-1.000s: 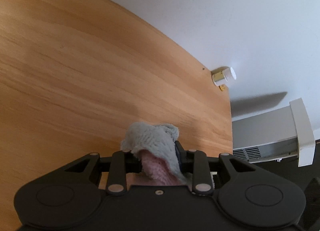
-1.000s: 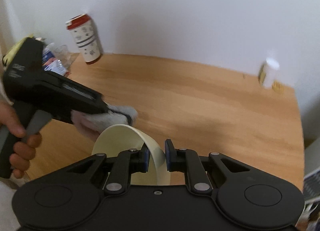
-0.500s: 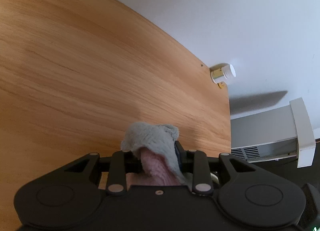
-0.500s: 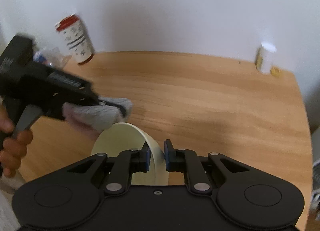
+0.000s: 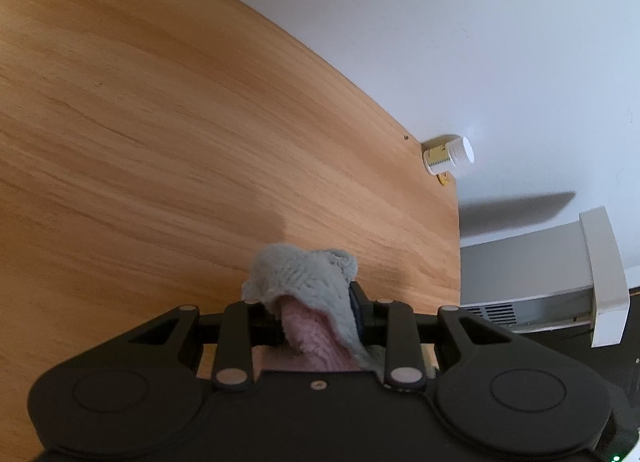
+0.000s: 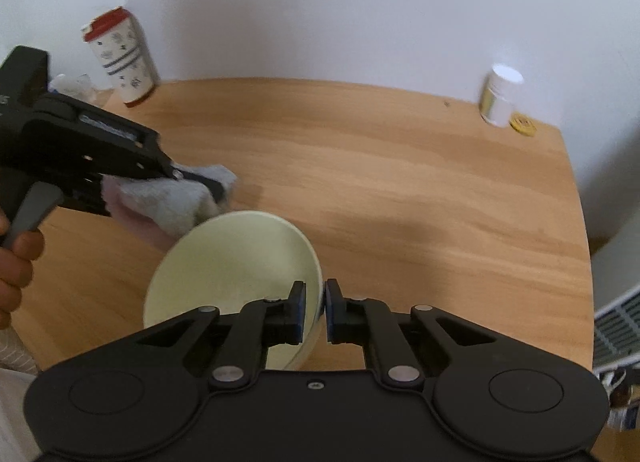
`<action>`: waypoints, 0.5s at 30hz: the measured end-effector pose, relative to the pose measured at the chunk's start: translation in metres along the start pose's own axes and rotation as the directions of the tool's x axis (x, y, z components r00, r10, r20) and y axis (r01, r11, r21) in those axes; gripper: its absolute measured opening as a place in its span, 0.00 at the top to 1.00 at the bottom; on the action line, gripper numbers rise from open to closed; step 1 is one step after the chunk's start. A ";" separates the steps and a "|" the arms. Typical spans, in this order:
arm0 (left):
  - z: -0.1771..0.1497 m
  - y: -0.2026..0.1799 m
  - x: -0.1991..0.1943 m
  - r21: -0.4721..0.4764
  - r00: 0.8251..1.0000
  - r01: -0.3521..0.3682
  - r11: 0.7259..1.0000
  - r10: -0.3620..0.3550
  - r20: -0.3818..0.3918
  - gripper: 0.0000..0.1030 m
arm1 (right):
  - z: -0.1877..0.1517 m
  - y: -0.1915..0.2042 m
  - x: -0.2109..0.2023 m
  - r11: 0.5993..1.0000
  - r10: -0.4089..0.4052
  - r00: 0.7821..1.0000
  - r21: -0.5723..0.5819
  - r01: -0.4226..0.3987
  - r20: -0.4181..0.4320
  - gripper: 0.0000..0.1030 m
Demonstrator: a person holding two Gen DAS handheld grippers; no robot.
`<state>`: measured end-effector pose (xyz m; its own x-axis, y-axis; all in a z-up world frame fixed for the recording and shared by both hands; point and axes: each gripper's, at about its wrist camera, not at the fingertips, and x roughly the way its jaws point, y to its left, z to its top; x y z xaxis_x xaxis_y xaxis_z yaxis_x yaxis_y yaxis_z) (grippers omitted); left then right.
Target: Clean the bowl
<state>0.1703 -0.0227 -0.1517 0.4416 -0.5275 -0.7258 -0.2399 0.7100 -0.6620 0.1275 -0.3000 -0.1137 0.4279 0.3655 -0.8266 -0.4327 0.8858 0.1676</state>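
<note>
Since a second ago your left gripper has been rising toward the upper left of the right wrist view while the right gripper's jaws have just been closing on the bowl's wall, the rim between them. You are now clamping the right gripper on the right-hand rim of the bowl, low and centre in that view, one pad inside and one outside. You are holding the bowl tilted, its mouth facing up and left. Your left gripper is gripping a bunched cloth, grey outside and pink within, and the cloth is hanging just beside the bowl's upper-left rim; whether it is touching the rim cannot be told. Your hand is showing at the left edge on the handle. Behind, on the wooden table, a red-lidded patterned cup is standing upper left by the wall, and a white-capped bottle upper right with a small yellow disc beside it, both well apart from the bowl. Nothing is standing between cloth and bowl. The bowl is looking pale cream, smooth and plain inside.
</note>
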 end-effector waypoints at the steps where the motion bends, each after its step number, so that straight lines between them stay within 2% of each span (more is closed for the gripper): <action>1: 0.000 0.000 -0.001 0.002 1.000 -0.001 1.000 0.001 0.003 0.73 | -0.003 -0.004 0.000 1.000 0.009 1.000 0.022 -0.009 -0.003 0.95; 3: 0.000 0.000 -0.006 0.001 1.000 0.002 1.000 -0.002 0.012 0.73 | -0.007 -0.009 -0.001 0.998 0.024 1.000 0.051 -0.023 -0.008 0.95; 7: 0.000 -0.002 -0.015 0.012 1.000 0.005 1.000 -0.005 0.030 0.73 | -0.008 -0.007 0.000 0.999 0.020 1.000 0.037 -0.019 -0.017 0.92; 10: -0.002 -0.004 -0.018 0.018 0.999 0.009 1.000 -0.010 0.037 0.73 | -0.006 -0.016 0.002 0.995 0.060 0.998 0.078 -0.057 -0.035 0.88; 11: -0.003 -0.004 -0.019 0.020 0.999 0.010 1.000 -0.011 0.038 0.73 | -0.006 -0.020 0.002 0.994 0.080 0.996 0.082 -0.077 -0.043 0.76; 12: -0.004 -0.004 -0.020 0.021 0.999 0.010 1.000 -0.011 0.040 0.73 | -0.003 -0.024 0.006 0.990 0.112 0.992 0.088 -0.107 -0.058 0.59; 13: -0.005 -0.004 -0.021 0.023 0.999 0.010 1.000 -0.011 0.040 0.73 | 0.000 -0.026 0.008 0.989 0.127 0.990 0.087 -0.122 -0.062 0.55; 15: -0.007 -0.003 -0.021 0.017 0.999 0.005 1.000 -0.006 0.040 0.73 | 0.007 -0.027 0.017 0.987 0.152 0.985 0.062 -0.147 -0.078 0.54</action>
<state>0.1555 -0.0171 -0.1365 0.4776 -0.5125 -0.7137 -0.2227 0.7151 -0.6626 0.1524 -0.3159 -0.1280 0.2937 0.4723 -0.8311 -0.4411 0.8383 0.3205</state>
